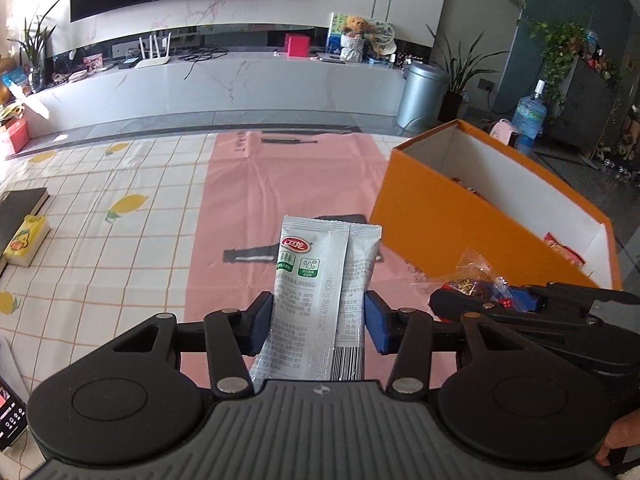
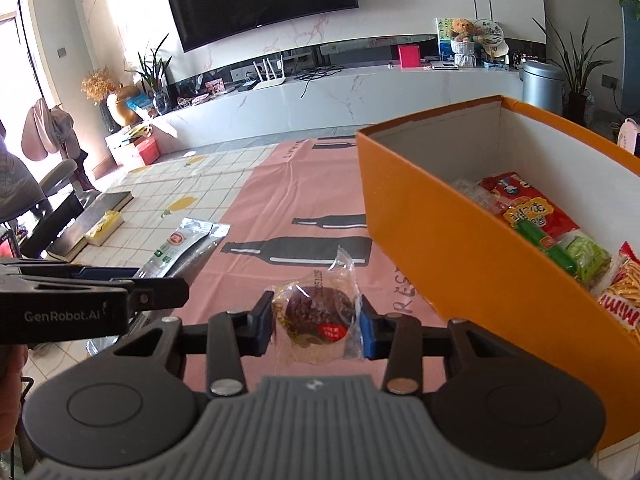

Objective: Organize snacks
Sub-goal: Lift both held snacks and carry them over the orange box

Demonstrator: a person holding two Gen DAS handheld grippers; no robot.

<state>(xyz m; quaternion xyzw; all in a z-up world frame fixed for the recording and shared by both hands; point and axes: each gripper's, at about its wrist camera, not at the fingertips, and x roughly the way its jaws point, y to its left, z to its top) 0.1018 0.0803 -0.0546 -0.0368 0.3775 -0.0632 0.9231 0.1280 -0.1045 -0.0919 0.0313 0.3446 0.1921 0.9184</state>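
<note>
Snacks already sorted lie in the orange box (image 2: 460, 248), the largest thing on the table, which fills the 3 o'clock side of the right wrist view: red packets with yellow print, a green tube, a green packet and a bag of yellow sticks rest on its white floor, their writing too small to read. Under the box spreads a pink mat (image 2: 280, 200) printed with dark bottle shapes and the partial letters "RES", laid over a white checked cloth with lemons (image 1: 120, 208). At 9 o'clock in the left wrist view a dark book (image 1: 20, 208) lies with a small yellow pack (image 1: 26, 246) touching its near side. The left gripper (image 1: 318, 320) pinches a silver-white sachet (image 1: 320, 276) upright between its blue pads; a red oval logo and green labels sit near the sachet's top, the fine print illegible. The right gripper (image 2: 316, 320) pinches a round dark pastry in clear wrap (image 2: 316, 312), which bears a red sticker. Seen from the right wrist, the left gripper's side reads "GenRobot.AI" at 9 o'clock.
</note>
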